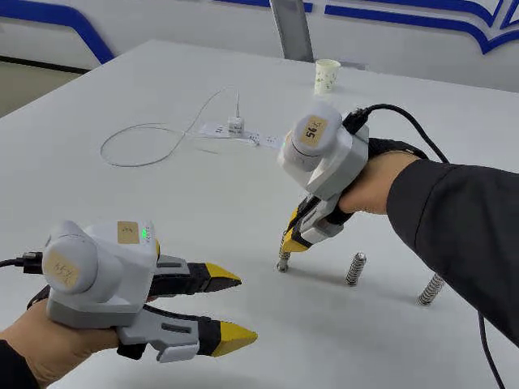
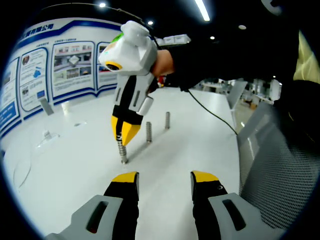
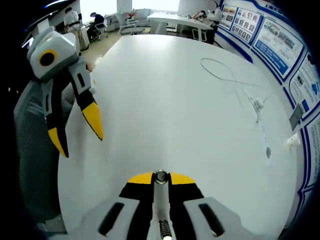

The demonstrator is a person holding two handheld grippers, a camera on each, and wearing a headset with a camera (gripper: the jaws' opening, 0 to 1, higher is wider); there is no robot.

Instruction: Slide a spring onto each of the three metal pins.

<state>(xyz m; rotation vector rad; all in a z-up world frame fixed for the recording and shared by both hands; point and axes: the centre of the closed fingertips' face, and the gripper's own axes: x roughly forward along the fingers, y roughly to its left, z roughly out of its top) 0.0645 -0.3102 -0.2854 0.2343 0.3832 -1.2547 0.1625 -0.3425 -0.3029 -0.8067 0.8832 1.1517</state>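
Steel spring, likely light and bendy, is pinched near its top by my right gripper. Meanwhile my left gripper hangs spread, empty.

- The head view is bright and even; the white worktop looks pale, with no hard glare; things look sharp
- Shadows are soft and grey; a faint one lies under the left gripper; a thin one trails from each spring
- In the left gripper view light comes from above; a long strip light and small round lamps glow on a dark ceiling
- Both gripper views bend at the edges; the posters curve
- In the right gripper view the far room at the top is washed out white
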